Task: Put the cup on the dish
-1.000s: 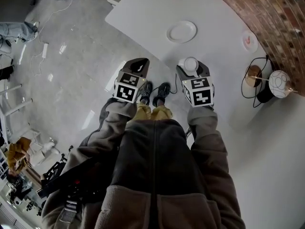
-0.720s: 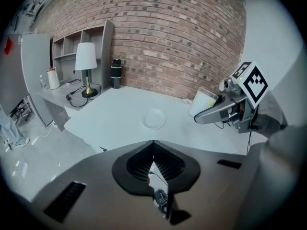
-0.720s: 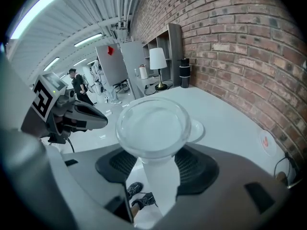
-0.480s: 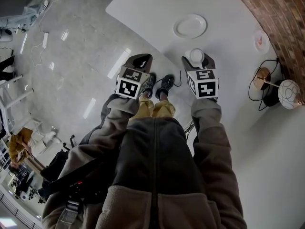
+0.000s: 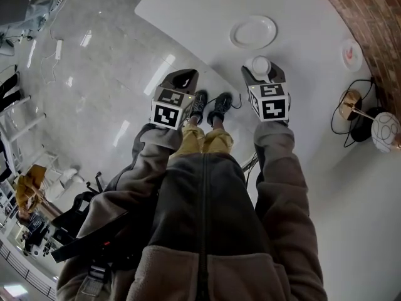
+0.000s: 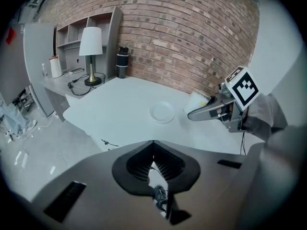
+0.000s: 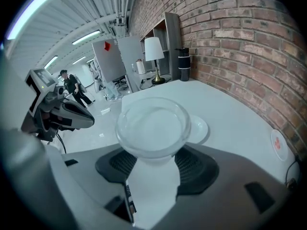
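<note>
Your right gripper pinches a clear cup upright between its jaws, above the edge of the white table, near the white dish but apart from it. Your left gripper hangs over the floor, jaws pressed together on nothing.

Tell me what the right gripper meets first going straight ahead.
Probably the dish on the table, just beyond the cup that the right gripper holds; height is unclear, so it might pass over.
</note>
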{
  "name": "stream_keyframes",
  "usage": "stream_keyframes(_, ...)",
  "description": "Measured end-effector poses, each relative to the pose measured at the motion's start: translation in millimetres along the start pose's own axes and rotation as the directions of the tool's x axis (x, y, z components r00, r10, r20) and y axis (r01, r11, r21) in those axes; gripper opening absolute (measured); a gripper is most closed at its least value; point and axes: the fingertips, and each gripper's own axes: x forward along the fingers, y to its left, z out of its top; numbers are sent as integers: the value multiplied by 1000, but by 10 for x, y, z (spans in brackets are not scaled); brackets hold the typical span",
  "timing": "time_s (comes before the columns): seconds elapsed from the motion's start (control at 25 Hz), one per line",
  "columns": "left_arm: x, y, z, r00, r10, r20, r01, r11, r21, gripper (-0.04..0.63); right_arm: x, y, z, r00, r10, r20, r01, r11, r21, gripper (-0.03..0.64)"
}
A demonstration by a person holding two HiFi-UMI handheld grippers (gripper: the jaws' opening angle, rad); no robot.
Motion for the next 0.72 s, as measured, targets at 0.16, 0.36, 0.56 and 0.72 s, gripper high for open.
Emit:
stream_keyframes(0.16, 62, 52, 10, 1000, 0, -4, 0, 1000, -2, 6, 151, -86, 41, 1000, -3, 4, 3, 1000, -3, 250)
stream_keyframes(0.36, 139, 122, -27, 1000, 9, -16, -10, 1000, -25, 6, 359, -203, 121, 1000, -14, 22, 15, 1000, -18, 251)
stream_keyframes(0.56, 201, 160, -46, 1000, 14, -17, -14, 999, -32, 6, 560, -307, 210, 999, -18, 32, 18, 999, -30, 251)
stream_keyframes(0.72, 224, 200, -66, 1000, 18, -22, -19, 999, -41, 6, 675, -386, 224, 999, -22, 31, 22, 999, -31, 252)
